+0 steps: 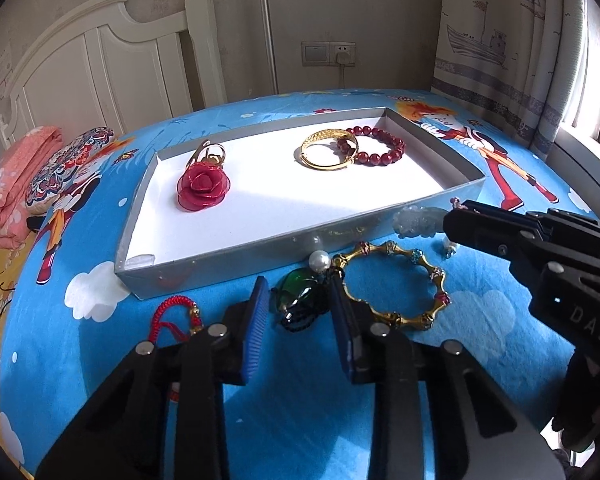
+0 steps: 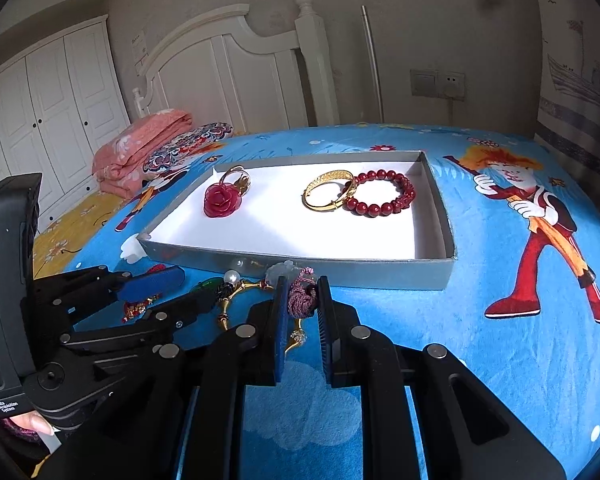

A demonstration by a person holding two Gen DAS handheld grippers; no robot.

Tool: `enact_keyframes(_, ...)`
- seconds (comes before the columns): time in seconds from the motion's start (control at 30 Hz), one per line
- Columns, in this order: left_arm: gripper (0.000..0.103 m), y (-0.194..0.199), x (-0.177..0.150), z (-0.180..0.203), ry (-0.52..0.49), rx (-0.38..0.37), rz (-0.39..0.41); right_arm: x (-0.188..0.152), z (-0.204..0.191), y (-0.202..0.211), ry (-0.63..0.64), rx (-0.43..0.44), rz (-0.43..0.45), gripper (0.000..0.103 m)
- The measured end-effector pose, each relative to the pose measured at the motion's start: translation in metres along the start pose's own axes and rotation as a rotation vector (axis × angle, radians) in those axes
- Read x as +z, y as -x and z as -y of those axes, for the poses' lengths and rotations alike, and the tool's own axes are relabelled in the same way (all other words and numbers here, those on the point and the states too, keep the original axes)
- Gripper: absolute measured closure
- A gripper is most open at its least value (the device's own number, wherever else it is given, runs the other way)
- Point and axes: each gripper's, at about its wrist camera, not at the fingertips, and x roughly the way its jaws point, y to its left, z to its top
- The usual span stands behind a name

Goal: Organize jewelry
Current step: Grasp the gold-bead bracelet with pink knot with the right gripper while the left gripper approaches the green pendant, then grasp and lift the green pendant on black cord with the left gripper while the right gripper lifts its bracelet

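Observation:
A grey tray [image 1: 260,240] with a white floor lies on the blue cartoon bedsheet. In it are a red rose brooch [image 1: 204,184], a gold bangle [image 1: 328,152] and a red bead bracelet [image 1: 374,146]. In front of the tray my left gripper [image 1: 300,292] is shut on a dark green gem pendant [image 1: 300,304], with a pearl [image 1: 319,260] just beyond it. My right gripper [image 2: 302,284] is shut on a purple knotted cord [image 2: 302,300] tied to a pale jade pendant [image 2: 278,272]. A gold bamboo-style bangle [image 1: 436,276] lies between the two grippers.
A red cord bracelet [image 1: 172,312] lies left of the left gripper, and a small earring [image 1: 450,248] lies near the right one. A folded pink blanket [image 1: 16,184] and a patterned pillow [image 1: 68,160] sit at the bed's left. Headboard, wall and curtain stand behind.

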Motion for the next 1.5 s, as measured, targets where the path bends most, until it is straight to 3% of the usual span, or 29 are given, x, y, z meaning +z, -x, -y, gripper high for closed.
enact_keyframes(0.13,0.077,0.000,-0.001,0.003,-0.017,-0.006,-0.004,-0.001,-0.002,0.000,0.010,0.002,0.000,0.088)
enact_keyframes(0.27,0.075,-0.004,-0.001,0.008,-0.036,0.045,-0.017,-0.001,-0.004,-0.001,0.019,-0.001,-0.005,0.088)
enact_keyframes(0.33,0.087,-0.005,-0.001,0.007,-0.027,0.055,-0.024,-0.001,-0.005,-0.002,0.028,-0.007,-0.009,0.088)
enact_keyframes(0.37,0.094,-0.003,-0.002,0.005,-0.018,0.052,-0.009,-0.002,-0.006,-0.002,0.030,-0.011,-0.008,0.088)
enact_keyframes(0.5,0.094,0.016,-0.007,-0.006,0.036,0.032,0.095,-0.002,-0.008,-0.003,0.038,-0.017,-0.018,0.088)
enact_keyframes(0.67,0.093,0.015,-0.005,-0.020,0.116,-0.008,0.077,-0.002,-0.010,-0.005,0.051,-0.021,-0.028,0.088)
enact_keyframes(0.73,0.086,0.014,-0.005,-0.021,0.121,-0.004,0.073,-0.003,-0.010,-0.006,0.052,-0.020,-0.030,0.088)
enact_keyframes(0.77,0.072,0.013,-0.004,-0.020,0.119,0.003,0.065,-0.002,-0.010,-0.007,0.051,-0.019,-0.032,0.088)
enact_keyframes(0.8,0.065,0.013,-0.004,-0.020,0.119,0.009,0.065,-0.003,-0.010,-0.007,0.052,-0.019,-0.034,0.088)
enact_keyframes(0.97,0.065,0.007,-0.004,-0.020,0.113,0.010,0.030,-0.004,-0.011,-0.007,0.062,-0.023,-0.038,0.088)
enact_keyframes(1.03,0.067,0.005,-0.003,-0.018,0.100,0.005,0.011,-0.003,-0.012,-0.007,0.066,-0.027,-0.038,0.088)
enact_keyframes(1.1,0.082,0.000,-0.003,-0.016,0.091,0.002,-0.014,-0.004,-0.013,-0.008,0.071,-0.032,-0.040,0.088)
enact_keyframes(1.23,0.101,-0.003,-0.005,-0.021,0.115,-0.016,-0.021,-0.004,-0.016,-0.008,0.084,-0.041,-0.040,0.088)
enact_keyframes(1.5,0.101,0.025,-0.010,-0.022,0.146,0.045,0.142,-0.005,-0.017,0.002,0.093,-0.060,0.020,0.088)
